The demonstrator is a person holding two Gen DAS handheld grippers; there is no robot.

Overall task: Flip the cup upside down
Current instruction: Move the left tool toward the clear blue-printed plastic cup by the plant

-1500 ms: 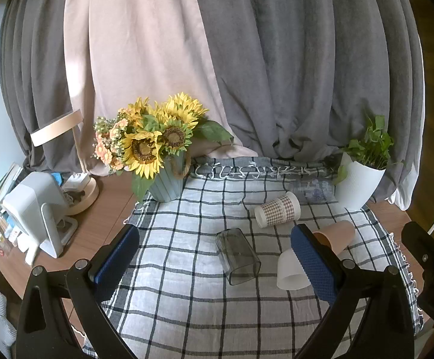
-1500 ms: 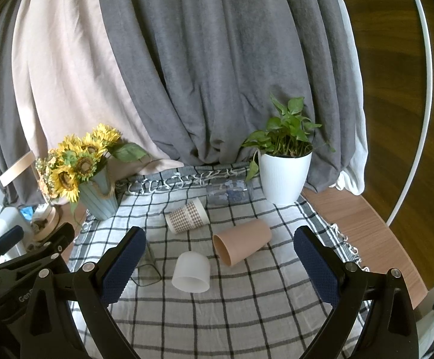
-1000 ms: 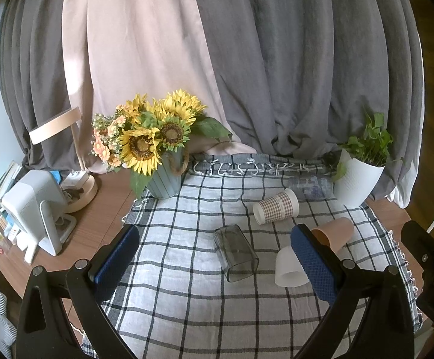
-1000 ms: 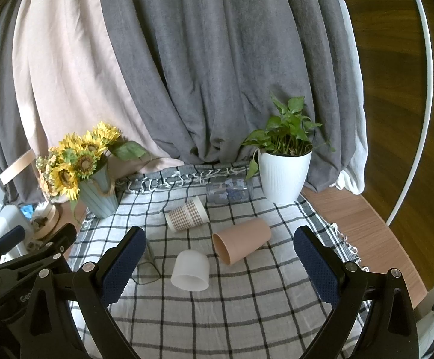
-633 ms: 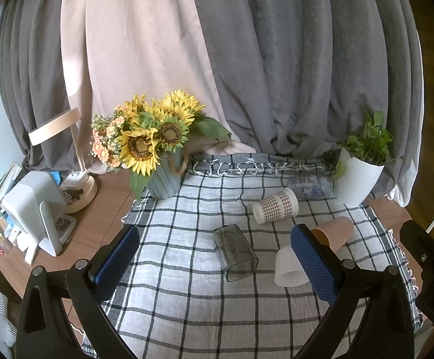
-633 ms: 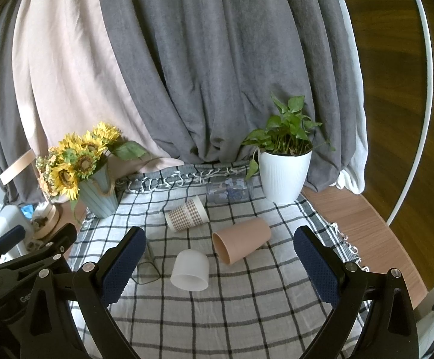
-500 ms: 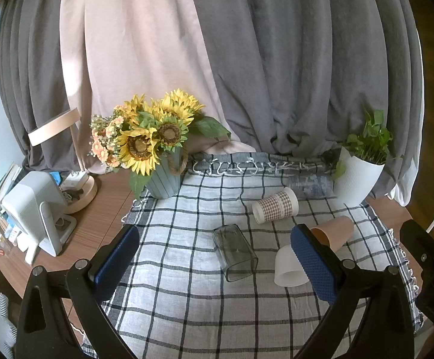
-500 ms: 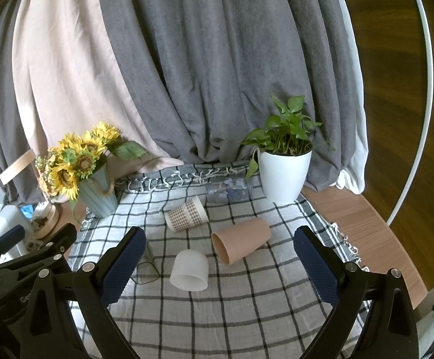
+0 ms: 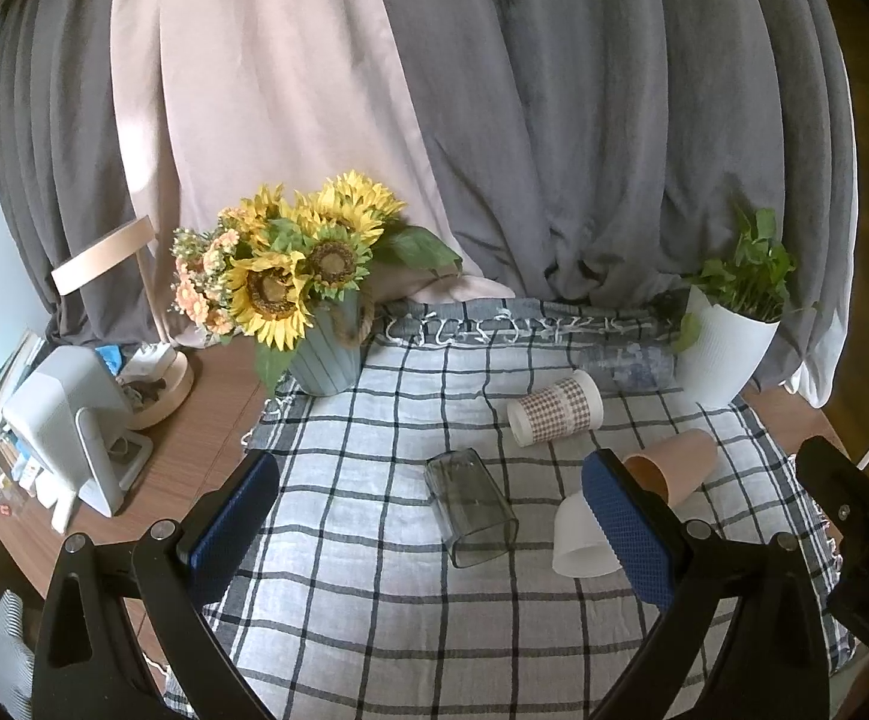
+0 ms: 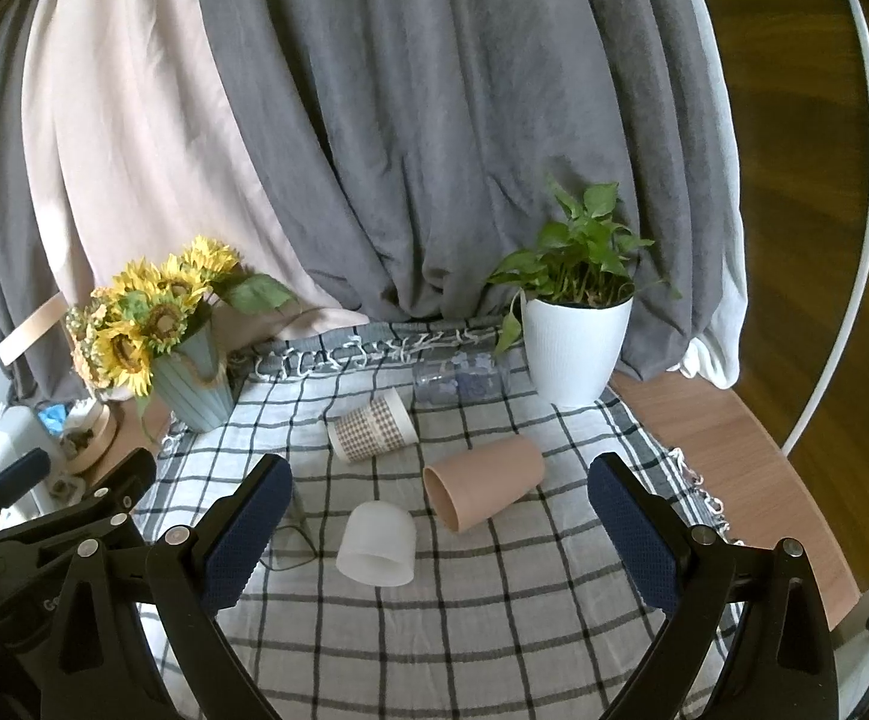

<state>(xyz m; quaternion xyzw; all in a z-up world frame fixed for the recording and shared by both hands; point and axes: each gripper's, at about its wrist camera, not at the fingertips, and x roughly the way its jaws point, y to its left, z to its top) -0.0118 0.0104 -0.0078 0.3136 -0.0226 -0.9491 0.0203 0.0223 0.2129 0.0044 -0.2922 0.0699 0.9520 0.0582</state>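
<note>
My left claw [image 9: 431, 516] and right claw [image 10: 440, 519] hang open above four tipped cups: checked [image 10: 372, 427], tan [image 10: 484, 491], white [image 10: 377, 545], clear [image 9: 471, 507].

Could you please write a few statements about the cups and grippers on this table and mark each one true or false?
1. The brown cup lies on its side on the checked cloth. True.
2. The right gripper is shut on the white cup. False: its jaws stand wide open and hold nothing.
3. The patterned cup stands upright. False: it lies on its side.
4. The clear cup lies on its side, apart from the other cups. True.
5. The left gripper is open and empty. True.
</note>
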